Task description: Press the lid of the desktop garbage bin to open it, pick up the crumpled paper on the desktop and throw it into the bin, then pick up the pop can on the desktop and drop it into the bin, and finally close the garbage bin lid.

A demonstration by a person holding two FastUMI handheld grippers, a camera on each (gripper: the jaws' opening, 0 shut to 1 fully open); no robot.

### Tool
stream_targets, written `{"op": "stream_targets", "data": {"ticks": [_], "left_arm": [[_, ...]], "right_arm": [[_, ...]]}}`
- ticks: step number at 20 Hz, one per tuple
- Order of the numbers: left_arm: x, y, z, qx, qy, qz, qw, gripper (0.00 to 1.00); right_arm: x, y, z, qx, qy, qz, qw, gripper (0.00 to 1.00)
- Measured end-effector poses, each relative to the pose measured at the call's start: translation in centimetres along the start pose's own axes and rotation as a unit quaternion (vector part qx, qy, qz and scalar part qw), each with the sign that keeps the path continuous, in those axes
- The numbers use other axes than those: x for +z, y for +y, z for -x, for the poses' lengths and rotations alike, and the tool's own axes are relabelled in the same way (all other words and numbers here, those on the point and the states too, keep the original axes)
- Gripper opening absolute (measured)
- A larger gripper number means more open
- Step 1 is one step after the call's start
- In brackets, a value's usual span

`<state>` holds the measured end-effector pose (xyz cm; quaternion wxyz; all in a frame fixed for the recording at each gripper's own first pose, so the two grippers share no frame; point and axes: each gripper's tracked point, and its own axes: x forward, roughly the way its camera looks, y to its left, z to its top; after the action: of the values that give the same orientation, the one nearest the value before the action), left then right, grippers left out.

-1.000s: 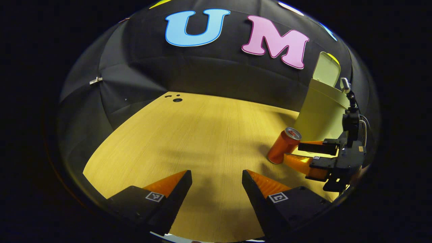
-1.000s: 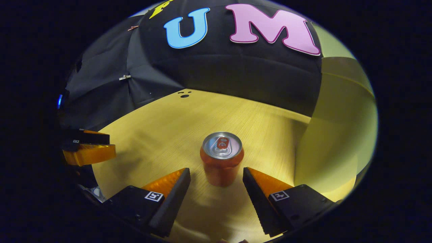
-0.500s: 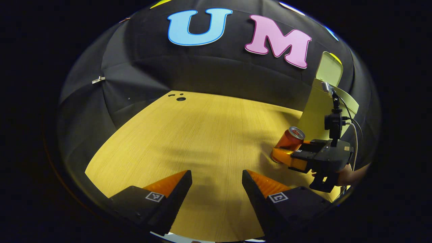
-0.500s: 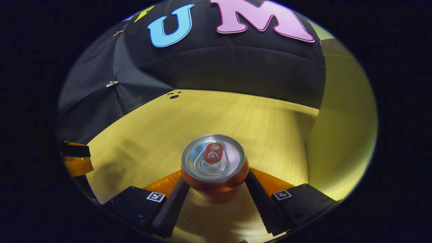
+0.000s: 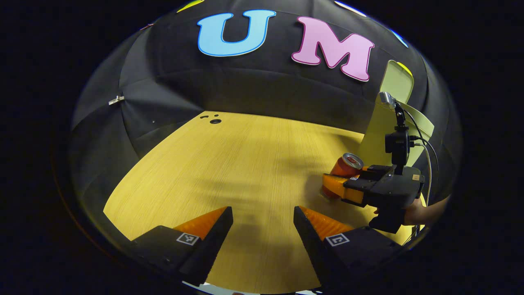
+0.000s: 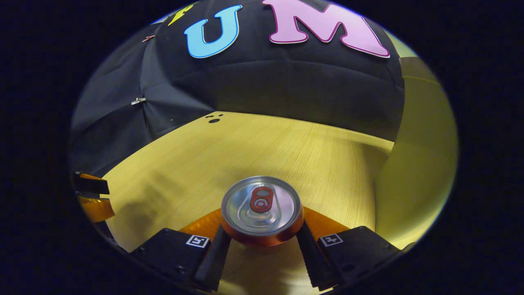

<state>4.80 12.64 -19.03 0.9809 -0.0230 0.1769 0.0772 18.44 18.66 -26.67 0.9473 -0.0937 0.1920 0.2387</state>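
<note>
R gripper (image 6: 260, 262) jaws clenched on upright pop can (image 6: 262, 209) on table (image 6: 286, 147), beside open bin (image 6: 417, 164). L gripper (image 5: 262, 229) jaws released, idle. Lift straight, keep can level, clear bin rim.

One pop can (image 6: 262, 213) stands on the worktop (image 5: 229, 164). One garbage bin (image 5: 382, 131) stands at its right edge. Two claws: left claw (image 5: 262, 229), right claw (image 6: 262, 250).
</note>
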Motion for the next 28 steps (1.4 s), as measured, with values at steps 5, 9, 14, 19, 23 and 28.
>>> {"op": "stream_targets", "data": {"ticks": [5, 9, 14, 19, 23, 28], "left_arm": [[0.8, -1.2, 0.5, 0.004, -0.005, -0.001, 1.000, 0.96], [2.0, -2.6, 1.6, 0.022, -0.016, -0.018, 0.999, 0.96], [2.8, -6.0, 2.2, 0.012, -0.018, 0.008, 1.000, 0.96], [4.1, -9.5, 1.8, -0.030, -0.016, -0.002, 0.999, 0.96], [6.4, -11.2, 1.4, -0.048, -0.033, -0.038, 0.998, 0.96], [6.7, -12.0, 0.9, -0.043, -0.030, -0.041, 0.998, 0.96]], "right_arm": [[4.9, -0.3, 4.6, 0.024, -0.019, 0.029, 0.999, 0.80], [11.5, -2.6, 10.4, 0.040, -0.059, 0.026, 0.997, 0.80], [20.2, -7.9, 16.5, 0.025, -0.105, -0.007, 0.994, 0.80], [25.2, -17.9, 20.2, -0.082, -0.158, -0.039, 0.983, 0.79], [23.2, -24.7, 21.1, -0.152, -0.142, -0.051, 0.977, 0.79], [20.3, -28.5, 19.0, -0.172, -0.105, -0.059, 0.978, 0.80]]}}
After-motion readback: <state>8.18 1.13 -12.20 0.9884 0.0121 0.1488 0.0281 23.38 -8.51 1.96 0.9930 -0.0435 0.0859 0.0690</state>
